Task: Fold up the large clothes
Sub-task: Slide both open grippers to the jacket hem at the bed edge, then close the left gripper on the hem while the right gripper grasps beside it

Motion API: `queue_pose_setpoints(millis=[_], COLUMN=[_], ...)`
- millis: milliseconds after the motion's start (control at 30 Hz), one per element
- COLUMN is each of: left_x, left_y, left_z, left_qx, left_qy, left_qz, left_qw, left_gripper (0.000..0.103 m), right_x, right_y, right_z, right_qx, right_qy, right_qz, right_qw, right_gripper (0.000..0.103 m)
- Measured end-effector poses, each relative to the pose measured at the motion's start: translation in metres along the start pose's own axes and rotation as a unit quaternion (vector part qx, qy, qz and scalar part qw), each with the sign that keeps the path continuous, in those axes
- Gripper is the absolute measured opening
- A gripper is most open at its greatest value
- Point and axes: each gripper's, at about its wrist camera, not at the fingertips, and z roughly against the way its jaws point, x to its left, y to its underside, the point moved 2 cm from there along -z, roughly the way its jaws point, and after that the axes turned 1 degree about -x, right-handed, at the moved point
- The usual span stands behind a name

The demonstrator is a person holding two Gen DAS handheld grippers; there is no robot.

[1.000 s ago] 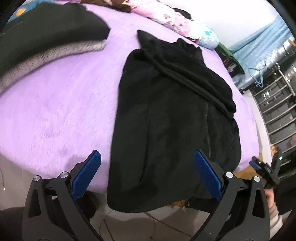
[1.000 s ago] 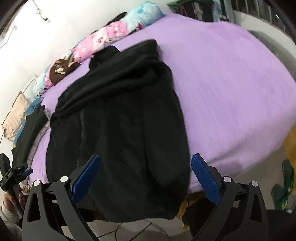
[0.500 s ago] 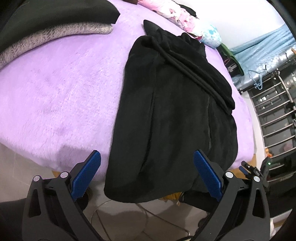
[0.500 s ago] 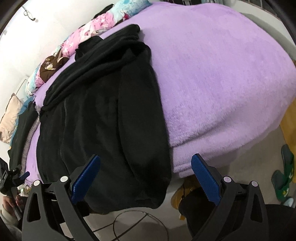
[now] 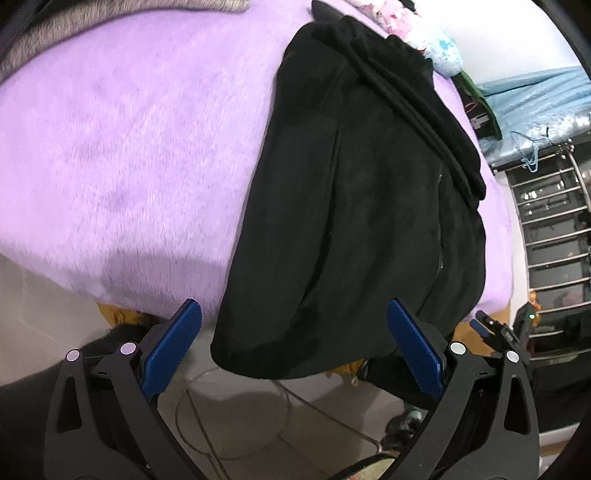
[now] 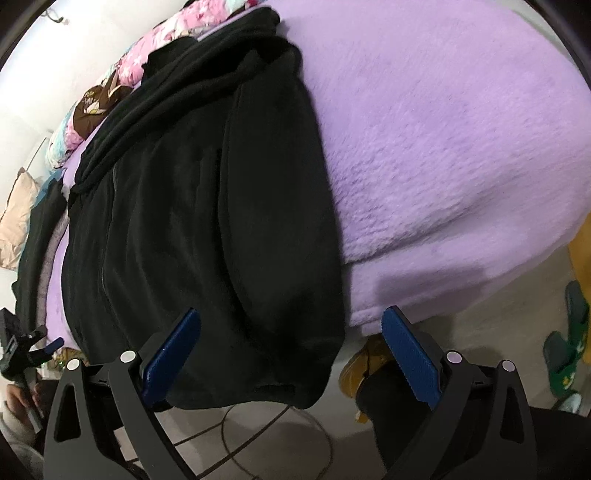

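A large black fleece garment (image 5: 362,192) lies lengthwise on the purple blanket (image 5: 129,147), sleeves folded across its far end, its near hem hanging over the bed's edge. It also shows in the right wrist view (image 6: 207,206). My left gripper (image 5: 293,349) is open and empty, low by the hanging hem's left corner. My right gripper (image 6: 291,354) is open and empty, just below the hem's right corner. Neither touches the cloth.
Grey and black clothes (image 5: 110,11) lie at the bed's far left. Floral pillows (image 6: 155,59) line the far side. A metal rack (image 5: 554,236) stands to the right. Green slippers (image 6: 569,350) and a cable lie on the floor.
Both grippers have dropped lower and pulled back toward the bed's near edge, so the hanging hem and the floor now show. Both stayed open.
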Motion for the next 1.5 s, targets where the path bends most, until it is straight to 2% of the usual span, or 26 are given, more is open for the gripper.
queue_pose_setpoints(millis=[167,267,433,967,1033,1133,1267,1367,1400,1500], left_x=[0.008,0.012,0.008,0.014,0.016,0.024,0.025,0.022,0.022,0.02], left_y=[0.005,0.005,0.005,0.003,0.004,0.003,0.004,0.005,0.005,0.005], left_z=[-0.011,-0.017,-0.023,-0.054,-0.054,-0.051,-0.048,-0.044,-0.043,-0.044], left_qx=[0.019,0.024,0.029,0.07,0.071,0.067,0.064,0.061,0.061,0.062], left_qy=[0.003,0.023,0.035,0.013,0.014,0.009,0.004,-0.008,-0.007,-0.007], left_qz=[0.004,0.012,-0.001,-0.023,-0.021,-0.001,0.009,0.001,0.002,0.002], left_qw=[0.9998,0.9994,0.999,0.9972,0.9971,0.9977,0.9979,0.9981,0.9981,0.998], left_gripper=[0.097,0.097,0.097,0.096,0.093,0.079,0.066,0.055,0.051,0.046], right_x=[0.003,0.007,0.002,-0.017,-0.019,-0.029,-0.029,-0.027,-0.026,-0.018], right_y=[0.003,0.004,0.004,0.002,0.0,0.005,0.007,0.009,0.009,0.011], right_z=[-0.012,-0.018,-0.032,-0.049,-0.05,-0.052,-0.05,-0.046,-0.044,-0.04], right_qx=[0.016,0.025,0.045,0.06,0.07,0.09,0.089,0.091,0.092,0.09], right_qy=[0.011,0.007,0.009,-0.015,-0.027,-0.075,-0.072,-0.079,-0.084,-0.086], right_qz=[0.011,0.016,0.016,-0.004,-0.01,-0.058,-0.052,-0.05,-0.046,-0.031], right_qw=[1.0,1.0,0.999,0.998,0.997,0.991,0.992,0.991,0.991,0.992], right_gripper=[0.096,0.096,0.096,0.096,0.09,0.078,0.073,0.062,0.054,0.046])
